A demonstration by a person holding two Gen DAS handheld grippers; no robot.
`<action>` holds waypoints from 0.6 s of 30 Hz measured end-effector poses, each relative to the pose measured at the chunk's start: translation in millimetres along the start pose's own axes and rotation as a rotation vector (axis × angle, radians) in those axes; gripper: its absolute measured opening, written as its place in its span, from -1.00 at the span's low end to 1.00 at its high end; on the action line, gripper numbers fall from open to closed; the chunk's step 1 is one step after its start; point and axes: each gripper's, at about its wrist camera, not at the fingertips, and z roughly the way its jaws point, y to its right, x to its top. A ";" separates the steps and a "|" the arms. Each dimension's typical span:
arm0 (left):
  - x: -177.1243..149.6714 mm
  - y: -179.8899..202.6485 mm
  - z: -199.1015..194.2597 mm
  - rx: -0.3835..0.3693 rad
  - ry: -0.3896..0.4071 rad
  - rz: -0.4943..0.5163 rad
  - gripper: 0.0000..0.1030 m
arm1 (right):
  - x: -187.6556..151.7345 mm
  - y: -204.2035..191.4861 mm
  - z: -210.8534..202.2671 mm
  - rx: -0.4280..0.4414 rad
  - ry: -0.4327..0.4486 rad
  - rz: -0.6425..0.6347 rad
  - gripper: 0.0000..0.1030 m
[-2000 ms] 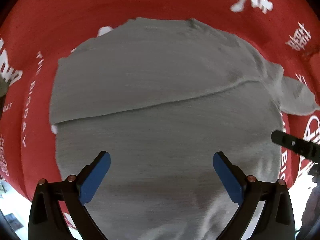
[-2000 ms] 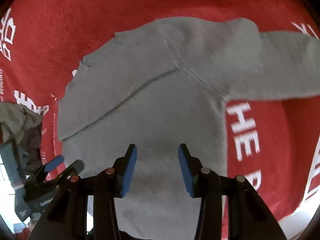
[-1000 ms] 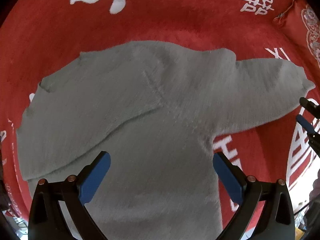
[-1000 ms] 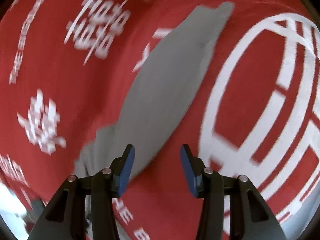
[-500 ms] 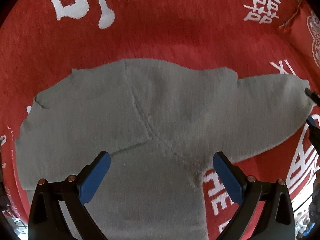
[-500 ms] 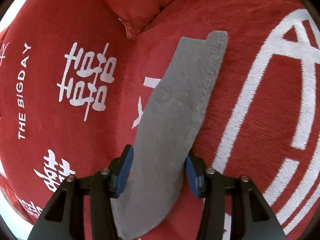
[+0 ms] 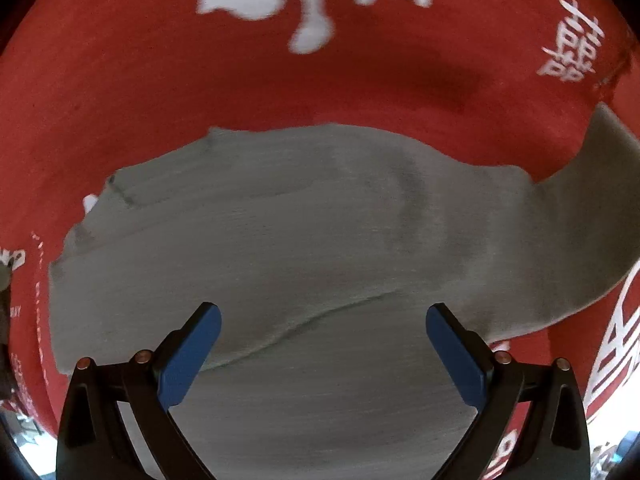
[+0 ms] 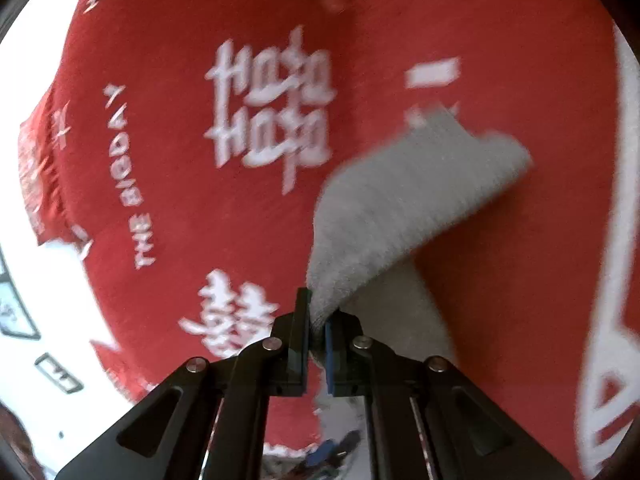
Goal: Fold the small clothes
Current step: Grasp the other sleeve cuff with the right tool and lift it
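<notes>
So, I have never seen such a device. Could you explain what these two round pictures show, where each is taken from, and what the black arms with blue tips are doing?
Each picture comes from a fisheye camera mounted on a hand-held gripper, looking forward along its two black fingers with blue pads. A person holds one gripper in each hand.

The left wrist view looks down on a grey sweater spread on a red blanket with white lettering. The left gripper is open above the sweater's body and holds nothing.

The right wrist view shows the right gripper shut on the sweater's sleeve, which is raised off the blanket, probably to fold it over the body.
</notes>
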 end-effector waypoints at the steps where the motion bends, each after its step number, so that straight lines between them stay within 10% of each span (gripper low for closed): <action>1: -0.1 -7.0 -0.1 0.004 0.001 -0.009 1.00 | -7.0 -6.8 8.8 0.032 -0.023 -0.002 -0.88; 8: -5.8 -74.8 -2.6 0.037 0.014 -0.100 1.00 | -60.4 -56.6 75.0 0.143 -0.176 -0.062 -0.88; 18: -54.7 -183.6 -7.5 0.092 -0.005 -0.252 1.00 | -199.2 -109.6 205.8 0.015 -0.498 -0.429 -0.88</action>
